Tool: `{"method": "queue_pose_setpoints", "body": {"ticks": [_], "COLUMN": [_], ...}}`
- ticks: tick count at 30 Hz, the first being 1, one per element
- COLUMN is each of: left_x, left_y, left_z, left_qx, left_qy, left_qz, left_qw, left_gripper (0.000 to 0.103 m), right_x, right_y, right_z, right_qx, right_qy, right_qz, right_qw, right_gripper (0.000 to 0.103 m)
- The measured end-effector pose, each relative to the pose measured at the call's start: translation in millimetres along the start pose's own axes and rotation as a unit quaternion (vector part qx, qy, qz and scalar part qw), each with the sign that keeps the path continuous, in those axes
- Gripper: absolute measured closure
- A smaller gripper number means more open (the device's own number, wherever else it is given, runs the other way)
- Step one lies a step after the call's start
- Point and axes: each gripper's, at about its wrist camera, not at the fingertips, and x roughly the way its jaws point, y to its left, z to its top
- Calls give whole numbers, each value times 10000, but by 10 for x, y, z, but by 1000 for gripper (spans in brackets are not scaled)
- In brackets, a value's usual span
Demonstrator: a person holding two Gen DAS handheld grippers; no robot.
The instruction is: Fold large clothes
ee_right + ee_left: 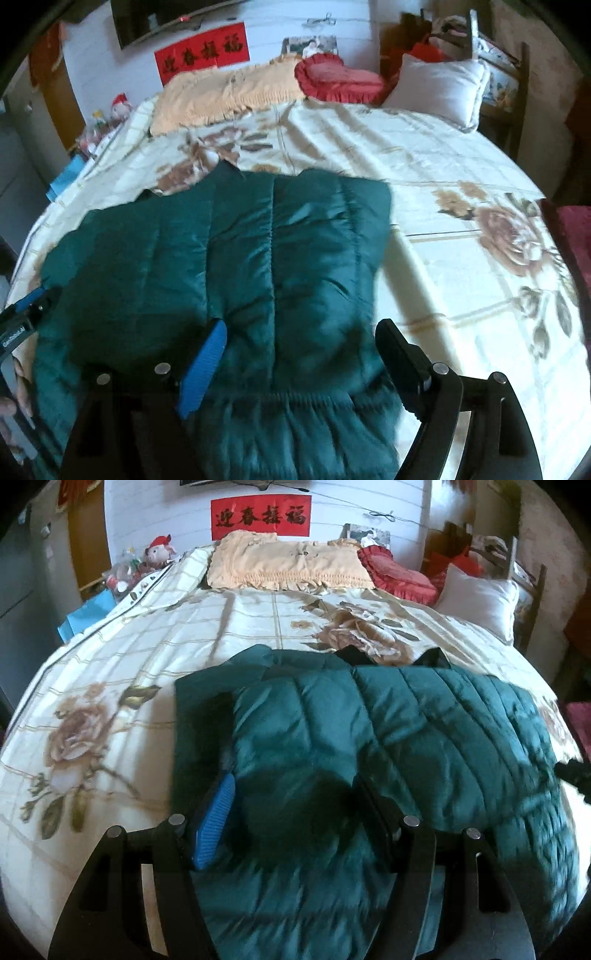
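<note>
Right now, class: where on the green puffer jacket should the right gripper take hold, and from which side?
Grip the green puffer jacket at its gathered hem edge nearest the right gripper, coming from above: it lies flat, so only edges offer a pinchable fold.

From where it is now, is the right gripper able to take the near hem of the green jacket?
Probably yes. The right gripper is open right above the green jacket, and nothing lies between its fingers and the near hem.
</note>
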Motion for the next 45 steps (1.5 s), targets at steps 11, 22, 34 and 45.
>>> {"method": "queue_pose_setpoints", "body": {"ticks": [11, 22, 34, 45], "left_x": [-818, -1210, -1260, -1222], "left_y": [537, 967, 1110, 1118], "left_z": [-730, -1552, -1939, -2021], "left_qx": [-342, -1049, -1181, -1246], "left_qy": [110, 472, 814, 991], "left_qz": [-249, -412, -346, -545], "left_qw": [9990, 9925, 9891, 9857], "left_gripper": [37, 37, 37, 37], "right_x": [-574, -950, -1155, -1154], "right_y": [-193, -226, -379, -515], "right_z": [-667, -1419, -1829, -2004], "right_qx": [-136, -187, -17, 196], "right_qy": [309, 611, 878, 1143], "right_qz": [91, 372, 544, 714], "right_qw": [9994, 9973, 9947, 9907], "right_gripper": [21, 20, 16, 16]}}
